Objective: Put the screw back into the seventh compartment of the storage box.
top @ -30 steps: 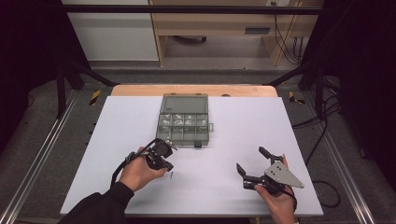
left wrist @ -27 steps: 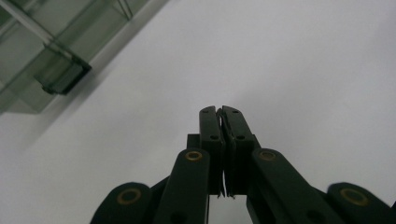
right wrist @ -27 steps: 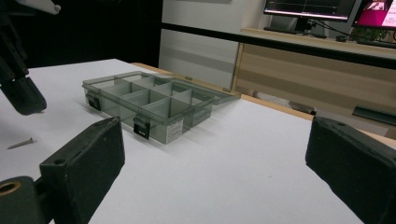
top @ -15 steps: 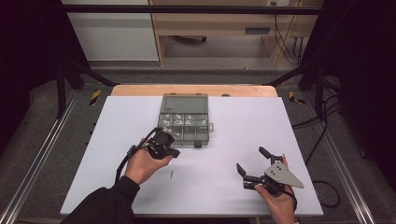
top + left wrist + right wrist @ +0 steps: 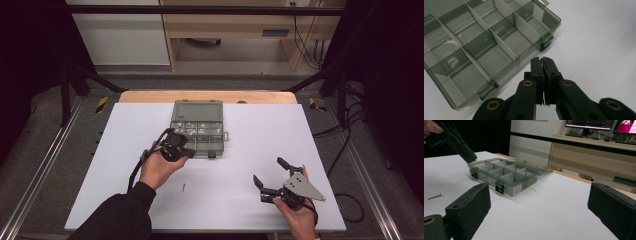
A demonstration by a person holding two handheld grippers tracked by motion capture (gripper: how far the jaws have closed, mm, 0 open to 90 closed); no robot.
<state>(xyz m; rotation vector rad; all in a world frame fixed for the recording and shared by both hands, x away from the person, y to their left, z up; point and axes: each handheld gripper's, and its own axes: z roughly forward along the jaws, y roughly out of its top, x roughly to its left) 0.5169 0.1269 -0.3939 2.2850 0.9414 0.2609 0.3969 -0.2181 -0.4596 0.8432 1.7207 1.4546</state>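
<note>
On white table [image 5: 125,165], smoky compartment box [image 5: 197,125] lies open.

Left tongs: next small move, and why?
Probably ease the left tongs forward over a compartment of the smoky clear plastic organiser box: they are shut, seemingly on a thin metal sliver, and hover just short of its rim.

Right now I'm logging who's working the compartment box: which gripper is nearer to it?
Left. The left gripper hovers at the compartment box's near-left corner; the right gripper sits well back toward the table's near-right side, jaws open.
</note>
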